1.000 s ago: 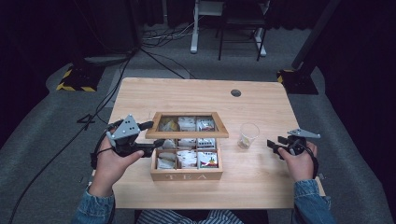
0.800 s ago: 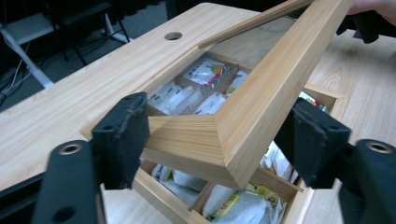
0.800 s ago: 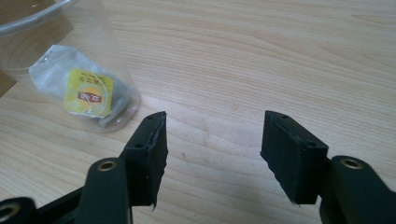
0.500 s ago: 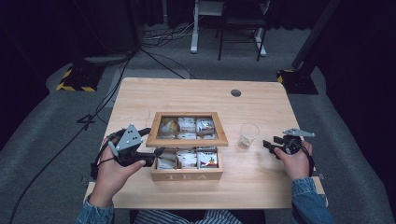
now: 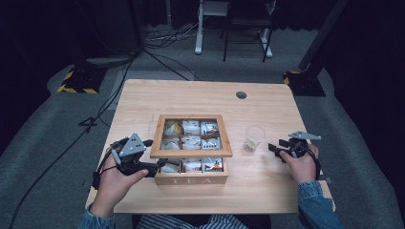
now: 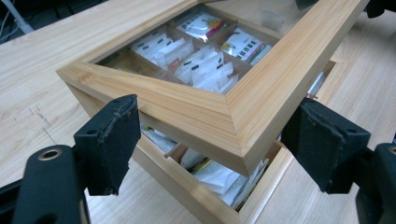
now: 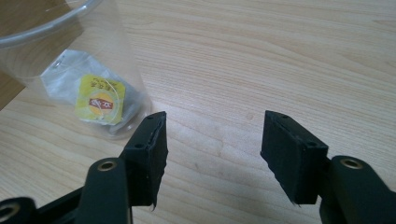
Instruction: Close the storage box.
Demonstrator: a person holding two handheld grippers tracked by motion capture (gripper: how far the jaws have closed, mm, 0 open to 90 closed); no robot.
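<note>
A wooden tea box marked TEA stands mid-table with several sachets inside. Its windowed lid hangs tilted a little above the base, hinged at the far side. My left gripper is at the lid's near left corner. In the left gripper view the lid corner sits between the black pads. The left gripper has just been opening its jaws, and they stand wide beside the wood. My right gripper rests open on the table with nothing between its fingers, beside a clear plastic cup that holds a yellow-tagged tea bag.
A round cable hole lies near the table's far edge. Bare wood stretches past my right gripper. Beyond the table are a chair base, cables and floor stands on grey carpet.
The left hand has dropped toward the near edge and the lid has come down with it, covering more of the box. The left jaws have spread wider. The right hand has stayed put.
</note>
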